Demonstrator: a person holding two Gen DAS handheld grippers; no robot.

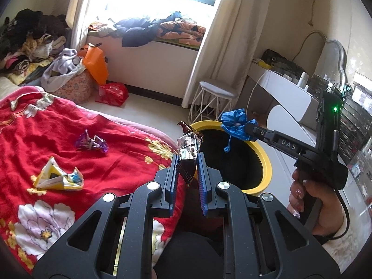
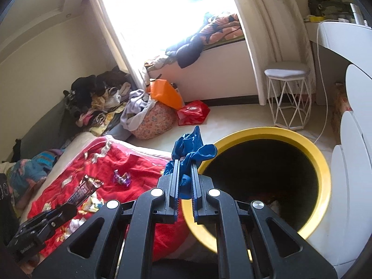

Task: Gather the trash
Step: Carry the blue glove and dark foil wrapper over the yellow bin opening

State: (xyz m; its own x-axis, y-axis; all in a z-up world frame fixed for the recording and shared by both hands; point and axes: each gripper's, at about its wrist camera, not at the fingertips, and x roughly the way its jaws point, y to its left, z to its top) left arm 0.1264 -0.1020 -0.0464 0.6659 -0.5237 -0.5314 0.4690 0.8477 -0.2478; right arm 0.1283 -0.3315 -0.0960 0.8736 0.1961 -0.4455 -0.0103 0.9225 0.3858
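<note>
My left gripper [image 1: 187,157] is shut on a crumpled brown and silver snack wrapper [image 1: 189,147], held at the bed's edge beside the yellow-rimmed black bin [image 1: 267,160]. My right gripper [image 2: 185,162] is shut on a scrunched blue plastic bag [image 2: 193,147], which hangs by the bin's near rim [image 2: 244,133]. In the left wrist view that right gripper [image 1: 250,127] comes in from the right over the bin, with the blue bag [image 1: 233,125] in it and a hand on its handle. A purple wrapper [image 1: 91,143] and a yellow-white wrapper [image 1: 58,177] lie on the red flowered quilt [image 1: 69,125].
A white wire stool [image 1: 215,102] stands behind the bin and a white dresser [image 1: 290,95] to its right. Red bag [image 1: 112,94], orange bag [image 1: 95,64] and a laundry basket [image 1: 69,86] sit on the floor by the window seat. Clothes are piled at the left.
</note>
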